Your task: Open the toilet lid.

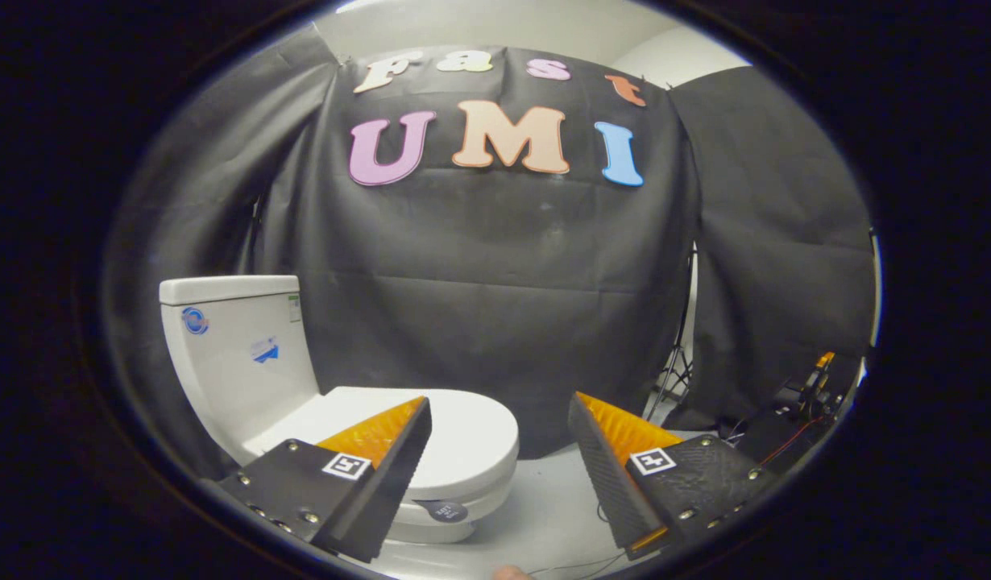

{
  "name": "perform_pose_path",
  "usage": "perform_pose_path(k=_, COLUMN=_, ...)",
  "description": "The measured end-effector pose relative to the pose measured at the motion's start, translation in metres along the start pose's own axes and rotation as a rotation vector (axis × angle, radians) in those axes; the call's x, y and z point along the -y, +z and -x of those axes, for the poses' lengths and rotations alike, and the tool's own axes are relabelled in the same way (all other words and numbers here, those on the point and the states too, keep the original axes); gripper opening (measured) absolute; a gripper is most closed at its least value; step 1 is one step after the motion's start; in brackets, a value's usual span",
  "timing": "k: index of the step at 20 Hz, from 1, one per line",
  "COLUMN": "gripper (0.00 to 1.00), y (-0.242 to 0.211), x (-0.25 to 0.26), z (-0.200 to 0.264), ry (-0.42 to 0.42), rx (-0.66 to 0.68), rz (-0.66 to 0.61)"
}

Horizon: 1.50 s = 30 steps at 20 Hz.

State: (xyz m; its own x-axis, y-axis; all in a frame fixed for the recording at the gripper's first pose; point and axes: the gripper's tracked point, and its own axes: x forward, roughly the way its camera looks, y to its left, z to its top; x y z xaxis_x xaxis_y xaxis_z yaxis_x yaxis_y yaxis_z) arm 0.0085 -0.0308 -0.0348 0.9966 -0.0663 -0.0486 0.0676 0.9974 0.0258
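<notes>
A white toilet stands ahead and to the left, its tank against the black cloth wall. The lid lies flat and closed over the bowl, with its rounded front edge pointing toward the gap between my fingers. My gripper is open, fingers wide apart with nothing between them. The left finger overlaps the lid's near side in the view; the right finger is off to the right of the toilet, over the floor. Whether the left finger touches the lid I cannot tell.
Pale floor spreads to the right of the bowl. A tripod stand rises at a gap in the cloth wall. Some equipment with cables sits on the floor at far right.
</notes>
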Motion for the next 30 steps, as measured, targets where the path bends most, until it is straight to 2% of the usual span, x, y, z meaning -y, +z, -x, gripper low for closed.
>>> perform_pose_path(k=5, gripper=1.00, y=-0.014, x=0.007, z=-0.005, ry=-0.028, rx=-0.046, rz=-0.016)
perform_pose_path(k=18, gripper=1.00, y=-0.131, x=0.017, z=-0.024, ry=-0.049, rx=-0.425, rz=-0.200)
perform_pose_path(k=23, gripper=1.00, y=-0.173, x=0.000, z=-0.031, ry=-0.028, rx=-0.547, rz=-0.339)
perform_pose_path(k=26, gripper=1.00, y=-0.185, x=-0.013, z=-0.035, ry=-0.034, rx=-0.588, rz=-0.512)
perform_pose_path(k=28, gripper=0.96, y=-0.195, x=-0.024, z=-0.039, ry=-0.033, rx=-0.625, rz=-0.653)
perform_pose_path(k=30, gripper=0.96, y=-0.211, x=-0.028, z=-0.042, ry=-0.050, rx=-0.656, rz=-0.683)
